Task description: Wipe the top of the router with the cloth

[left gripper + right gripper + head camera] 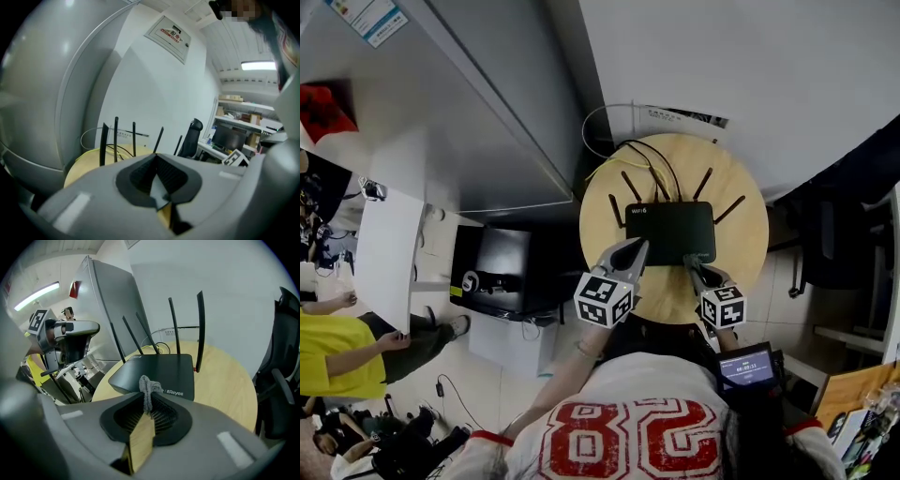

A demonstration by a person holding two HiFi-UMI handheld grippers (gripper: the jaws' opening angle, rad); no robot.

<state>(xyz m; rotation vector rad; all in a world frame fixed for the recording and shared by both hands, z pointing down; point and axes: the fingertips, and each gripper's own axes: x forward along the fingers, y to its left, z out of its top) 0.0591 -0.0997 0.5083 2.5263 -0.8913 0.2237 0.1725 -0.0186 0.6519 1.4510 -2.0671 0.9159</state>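
Note:
A black router (670, 230) with several upright antennas lies on a round wooden table (667, 289). My right gripper (688, 263) sits at the router's near right edge, shut on a small bunch of grey cloth (146, 386). In the right gripper view the cloth pokes out of the gripper (149, 401) just short of the router (157, 369). My left gripper (638, 247) is at the router's near left corner, jaws closed with nothing seen between them. In the left gripper view the gripper (157, 161) hides the router body; only the antennas (116, 140) show.
Cables (609, 155) loop off the table's far side toward the wall. A black office chair (281, 380) stands to the right. A black monitor box (492, 272) lies on the floor at the left, with a person in yellow (337, 352) beyond.

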